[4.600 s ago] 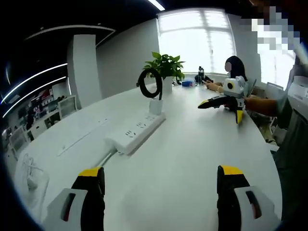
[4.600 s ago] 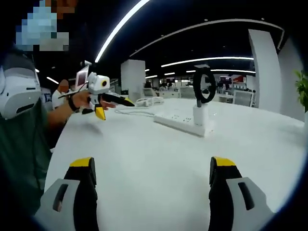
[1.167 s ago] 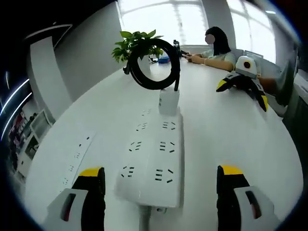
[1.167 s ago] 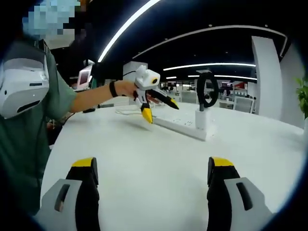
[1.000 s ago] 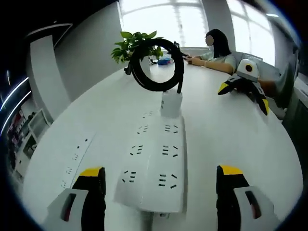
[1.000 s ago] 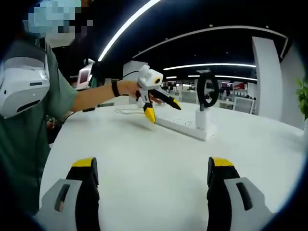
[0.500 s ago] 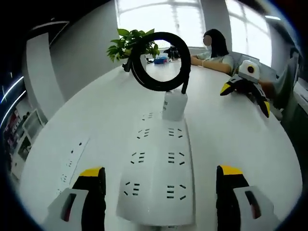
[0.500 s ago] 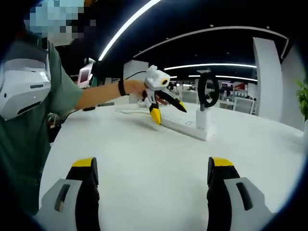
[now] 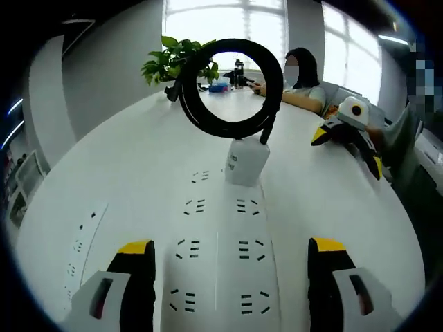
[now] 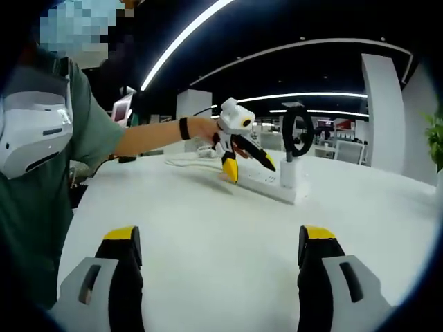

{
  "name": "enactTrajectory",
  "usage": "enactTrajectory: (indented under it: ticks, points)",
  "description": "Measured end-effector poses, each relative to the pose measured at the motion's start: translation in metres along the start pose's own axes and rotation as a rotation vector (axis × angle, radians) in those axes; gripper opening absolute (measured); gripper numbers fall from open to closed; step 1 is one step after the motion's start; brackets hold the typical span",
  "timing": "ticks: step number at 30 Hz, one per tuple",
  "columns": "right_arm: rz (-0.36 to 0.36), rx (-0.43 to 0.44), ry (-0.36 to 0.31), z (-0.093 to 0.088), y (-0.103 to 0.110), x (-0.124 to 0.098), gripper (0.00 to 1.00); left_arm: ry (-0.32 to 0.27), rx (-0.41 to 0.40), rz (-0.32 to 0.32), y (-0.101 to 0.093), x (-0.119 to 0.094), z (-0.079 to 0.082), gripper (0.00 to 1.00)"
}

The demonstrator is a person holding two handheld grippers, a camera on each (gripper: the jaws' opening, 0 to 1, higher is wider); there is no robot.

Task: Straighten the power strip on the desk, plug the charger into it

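The left hand-held gripper [image 9: 225, 266] hangs low over the white power strip [image 9: 218, 266], jaws spread wide to either side of it and not touching it. The strip runs away along the white surface [image 9: 131, 159], with the white charger [image 9: 246, 160] plugged upright at its far end and a black cable coil [image 9: 232, 86] standing above it. From the right gripper view, that left hand-held gripper [image 10: 248, 166] straddles the strip's near end. The right hand-held gripper [image 10: 220, 266] hovers apart, jaws wide, nothing held, with bare surface all round. A potted plant [image 9: 173, 59] sits toward the far edge by bright windows [image 9: 225, 17]; a seated person [image 9: 299, 79] is there too. Recessed sockets [image 9: 82, 235] lie left of the strip.
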State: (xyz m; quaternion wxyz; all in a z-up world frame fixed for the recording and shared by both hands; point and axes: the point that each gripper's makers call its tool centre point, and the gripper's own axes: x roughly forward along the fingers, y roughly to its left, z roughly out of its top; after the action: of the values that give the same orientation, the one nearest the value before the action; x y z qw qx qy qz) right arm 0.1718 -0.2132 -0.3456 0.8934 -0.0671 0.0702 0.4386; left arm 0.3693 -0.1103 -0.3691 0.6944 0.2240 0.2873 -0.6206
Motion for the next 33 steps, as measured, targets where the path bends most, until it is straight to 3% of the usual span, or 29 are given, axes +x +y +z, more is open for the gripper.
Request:
enactTrajectory:
  ticks: [12, 17, 26, 30, 33]
  points:
    - [0.003, -0.001, -0.006, 0.001, 0.0, 0.0, 0.93, 0.0, -0.017, -0.014, 0.002, 0.012, 0.0, 0.85]
    - [0.003, 0.0, -0.005, 0.001, 0.0, 0.0, 0.92, -0.001, -0.024, 0.013, 0.008, 0.014, -0.001, 0.73]
    - [0.002, 0.0, -0.002, 0.0, -0.001, 0.0, 0.91, 0.005, 0.004, 0.038, 0.006, 0.022, -0.004, 0.77]
    - [0.0, 0.004, -0.002, 0.0, -0.001, 0.0, 0.9, -0.054, 0.006, 0.008, 0.007, 0.022, -0.004, 0.76]
    - [0.0, -0.001, 0.004, -0.001, -0.001, 0.0, 0.89, -0.062, 0.005, 0.006, 0.008, 0.023, -0.002, 0.76]
